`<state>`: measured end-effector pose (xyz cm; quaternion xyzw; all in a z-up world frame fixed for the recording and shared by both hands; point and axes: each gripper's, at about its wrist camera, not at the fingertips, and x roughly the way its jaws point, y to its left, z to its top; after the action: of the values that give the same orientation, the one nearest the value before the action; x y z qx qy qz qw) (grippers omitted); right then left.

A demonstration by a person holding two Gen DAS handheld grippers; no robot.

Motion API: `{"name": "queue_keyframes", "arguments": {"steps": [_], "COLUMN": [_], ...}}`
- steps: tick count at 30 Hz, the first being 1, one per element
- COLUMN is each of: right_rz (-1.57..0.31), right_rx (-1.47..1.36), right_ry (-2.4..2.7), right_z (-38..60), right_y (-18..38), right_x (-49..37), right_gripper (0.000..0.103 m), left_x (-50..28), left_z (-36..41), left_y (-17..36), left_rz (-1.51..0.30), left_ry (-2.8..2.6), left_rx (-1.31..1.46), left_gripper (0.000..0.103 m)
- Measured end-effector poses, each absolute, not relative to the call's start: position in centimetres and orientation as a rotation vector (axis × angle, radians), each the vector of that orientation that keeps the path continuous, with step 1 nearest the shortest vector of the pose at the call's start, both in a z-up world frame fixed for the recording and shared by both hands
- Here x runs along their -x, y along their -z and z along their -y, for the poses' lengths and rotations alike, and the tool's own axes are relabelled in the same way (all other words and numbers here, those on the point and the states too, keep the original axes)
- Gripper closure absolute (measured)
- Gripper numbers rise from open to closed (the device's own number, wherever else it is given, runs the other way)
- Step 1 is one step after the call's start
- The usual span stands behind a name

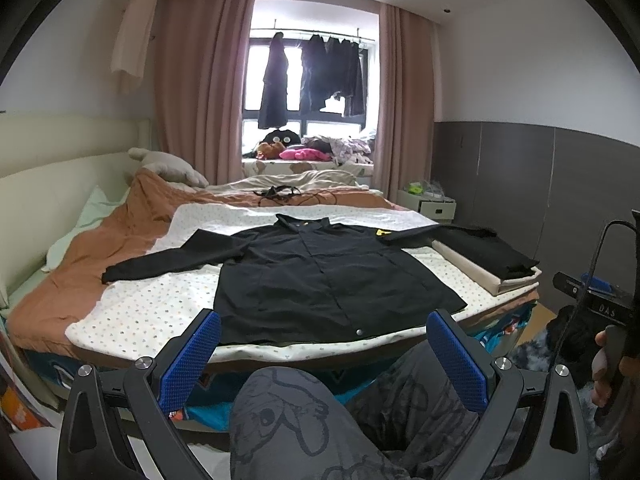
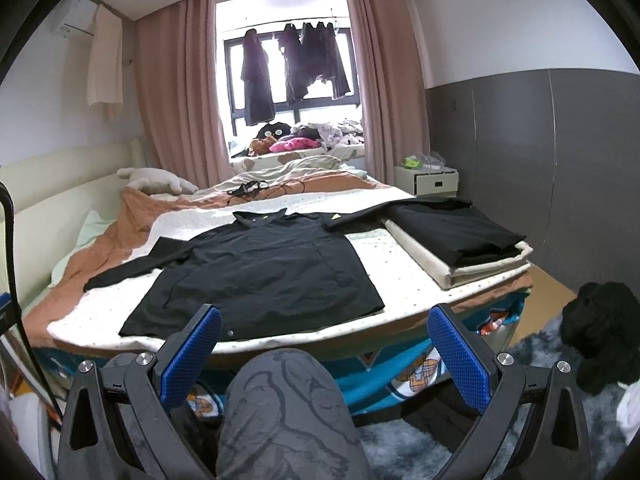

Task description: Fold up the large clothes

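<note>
Black jacket [image 1: 320,272] lies spread flat, sleeves out, on the bed [image 1: 132,312]. Left gripper [image 1: 322,336] and right gripper [image 2: 324,334] both wide open, empty, held short of the hem. Folding not started; next probably grab a sleeve or side edge.

jacket [image 1: 316,276] right sleeve end hidden behind folded stack [image 1: 486,258] | bed [image 1: 60,280] left edge cropped

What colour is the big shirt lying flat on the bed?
Black. The shirt is spread on the dotted white sheet, clearest in the left wrist view.
</note>
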<state>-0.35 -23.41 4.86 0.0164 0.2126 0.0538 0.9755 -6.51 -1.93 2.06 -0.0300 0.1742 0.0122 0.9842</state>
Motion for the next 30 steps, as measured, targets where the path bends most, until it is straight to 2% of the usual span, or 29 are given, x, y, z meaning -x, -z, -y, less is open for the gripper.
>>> {"name": "queue_keyframes", "arguments": {"steps": [15,30], "right_rz": [-0.443,-0.494], "right_rx": [-0.039,0.003], "right_ry": [-0.116,-0.147], "right_z": [23.3,19.4], "right_y": [-5.0,-4.5], "right_x": [-1.3,-8.1], "right_gripper": [0.000,0.000], "left_x": [5.8,-0.2], "left_z": [1.7,-1.4], "left_y": [-1.9,-1.3], "left_rz": [-0.360,-0.409], "left_ry": [-0.022,-0.054], "left_rx": [0.052,0.091], "left_gripper": [0.000,0.000]}}
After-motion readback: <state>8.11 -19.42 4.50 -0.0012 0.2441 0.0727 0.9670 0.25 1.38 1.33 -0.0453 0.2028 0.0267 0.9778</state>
